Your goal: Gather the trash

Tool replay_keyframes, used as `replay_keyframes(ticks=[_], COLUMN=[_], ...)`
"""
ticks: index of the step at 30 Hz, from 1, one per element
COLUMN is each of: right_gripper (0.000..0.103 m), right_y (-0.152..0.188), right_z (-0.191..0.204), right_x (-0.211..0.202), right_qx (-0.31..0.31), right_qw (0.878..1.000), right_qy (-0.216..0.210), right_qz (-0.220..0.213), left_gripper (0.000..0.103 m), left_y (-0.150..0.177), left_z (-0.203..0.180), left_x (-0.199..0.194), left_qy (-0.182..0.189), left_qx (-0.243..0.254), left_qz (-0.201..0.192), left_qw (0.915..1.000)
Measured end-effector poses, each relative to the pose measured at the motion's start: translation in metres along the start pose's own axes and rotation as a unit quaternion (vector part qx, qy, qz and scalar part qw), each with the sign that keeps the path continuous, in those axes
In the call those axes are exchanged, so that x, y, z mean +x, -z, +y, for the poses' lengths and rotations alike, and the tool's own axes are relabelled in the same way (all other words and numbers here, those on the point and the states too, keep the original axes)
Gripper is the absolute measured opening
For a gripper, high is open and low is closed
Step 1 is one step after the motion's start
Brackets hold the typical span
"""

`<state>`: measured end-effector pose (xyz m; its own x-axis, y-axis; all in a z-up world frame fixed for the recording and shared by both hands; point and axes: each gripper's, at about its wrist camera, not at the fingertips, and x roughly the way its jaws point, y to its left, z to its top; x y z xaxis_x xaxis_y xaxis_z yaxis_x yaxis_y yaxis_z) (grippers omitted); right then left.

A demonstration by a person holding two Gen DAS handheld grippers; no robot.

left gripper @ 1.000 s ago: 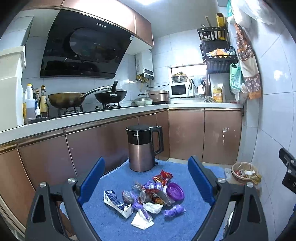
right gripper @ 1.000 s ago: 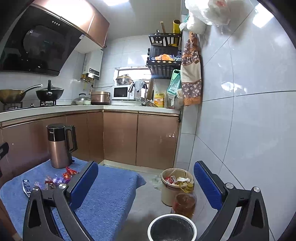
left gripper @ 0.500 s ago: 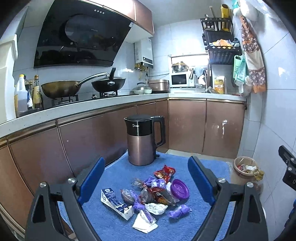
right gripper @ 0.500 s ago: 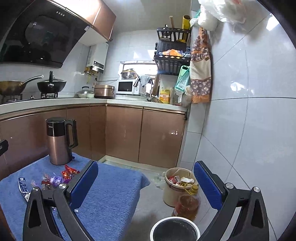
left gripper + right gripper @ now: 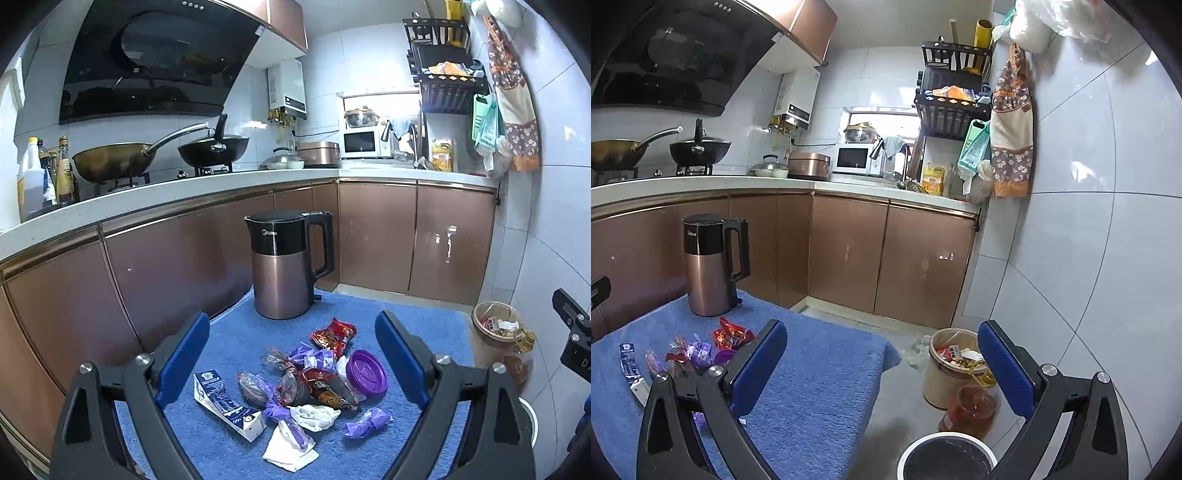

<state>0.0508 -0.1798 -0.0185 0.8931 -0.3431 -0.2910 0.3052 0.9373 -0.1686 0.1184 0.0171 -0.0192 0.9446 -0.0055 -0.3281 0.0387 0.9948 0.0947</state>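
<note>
A pile of trash lies on the blue towel-covered table: a blue-and-white carton, a red snack wrapper, a purple lid, purple wrappers, white crumpled paper. My left gripper is open and empty, hovering above the pile. My right gripper is open and empty, off the table's right side. The pile also shows at the left in the right wrist view. A beige trash bin with rubbish stands on the floor; a white-rimmed dark bin is below my right gripper.
A copper kettle stands at the table's far edge. Brown cabinets and a counter with woks run behind. An amber oil bottle stands beside the beige bin. A white tiled wall is on the right.
Both grippers have tilted or dropped slightly, so the scene sits higher and the trash pile looks a little nearer. Nothing was grasped or moved on the table.
</note>
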Motion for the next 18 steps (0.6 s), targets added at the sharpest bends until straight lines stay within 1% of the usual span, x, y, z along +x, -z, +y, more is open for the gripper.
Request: replay_keyframes(ticks=[9,12,13,15,17,18], right_gripper=[0.103,0.103,0.103,0.103,0.103,0.101], right_y=[0.009,0.012,0.014,0.018,0.023,0.027], right_z=[0.004,0.006,0.005,0.004,0.006,0.008], right_x=[0.025,0.034,0.039,0.047,0.056,0.063], right_qx=[-0.002,0.001,0.005,0.014,0.017,0.018], right_qw=[1.0,0.999,0.998,0.995,0.99,0.986], right_qy=[-0.009,-0.026,-0.046,-0.088,-0.125,-0.148], right_qz=[0.024,0.033,0.039,0.053,0.07,0.081], left_gripper=[0.091,0.091,0.091,0.091,0.091,0.09], left_y=[0.01,0.015,0.017,0.02,0.024,0.027], left_z=[0.001,0.008,0.012,0.024,0.04,0.049], left_x=[0.027,0.037,0.041,0.048,0.054,0.056], left_qy=[0.013,0.024,0.026,0.017,0.006,0.0], left_qx=[-0.009,-0.02,-0.022,-0.02,-0.023,-0.027], left_qz=[0.033,0.05,0.055,0.063,0.069,0.073], left_qw=[0.9993,0.9983,0.9979,0.9977,0.9974,0.9969])
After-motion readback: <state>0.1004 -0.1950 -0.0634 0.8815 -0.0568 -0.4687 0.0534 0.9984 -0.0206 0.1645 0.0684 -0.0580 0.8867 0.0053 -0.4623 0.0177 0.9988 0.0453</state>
